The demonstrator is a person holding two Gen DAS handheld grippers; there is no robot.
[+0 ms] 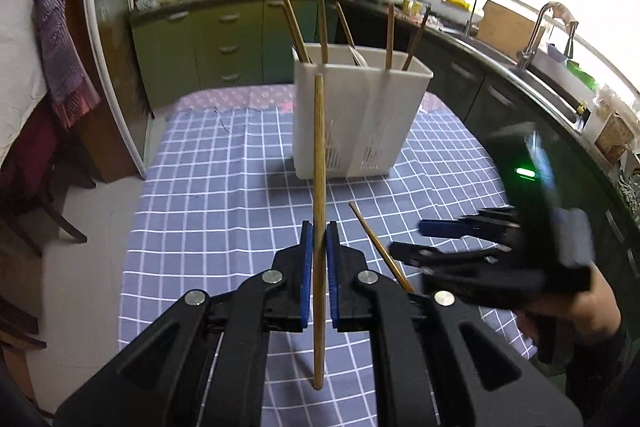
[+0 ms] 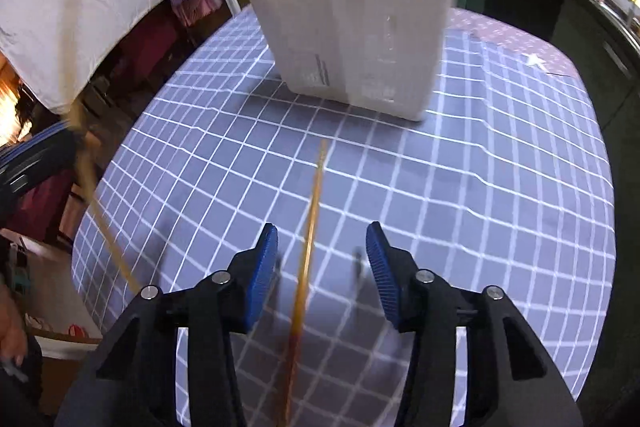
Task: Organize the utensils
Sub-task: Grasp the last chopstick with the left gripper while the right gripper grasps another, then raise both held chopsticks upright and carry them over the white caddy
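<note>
**One chopstick gripped, one still on the cloth**

The left gripper (image 1: 319,243) pinches a held chopstick (image 1: 319,163) upright between its blue pads (image 1: 306,267), the stick passing above and below the jaws. Just beside it, the right gripper (image 2: 322,259) hangs with fingers wide apart over a loose chopstick (image 2: 310,227) lying on the checked tablecloth (image 2: 480,207). Further off stands the white utensil holder (image 1: 360,119), several sticks already leaning in it.

The pinch sits near the held stick's middle, so it could pivot or slip during the lift toward the holder; the thin loose stick may roll away from closing pads.

The right wrist view is motion-blurred, the holder's rim is cut off there, and its compartments cannot be told apart.
</note>
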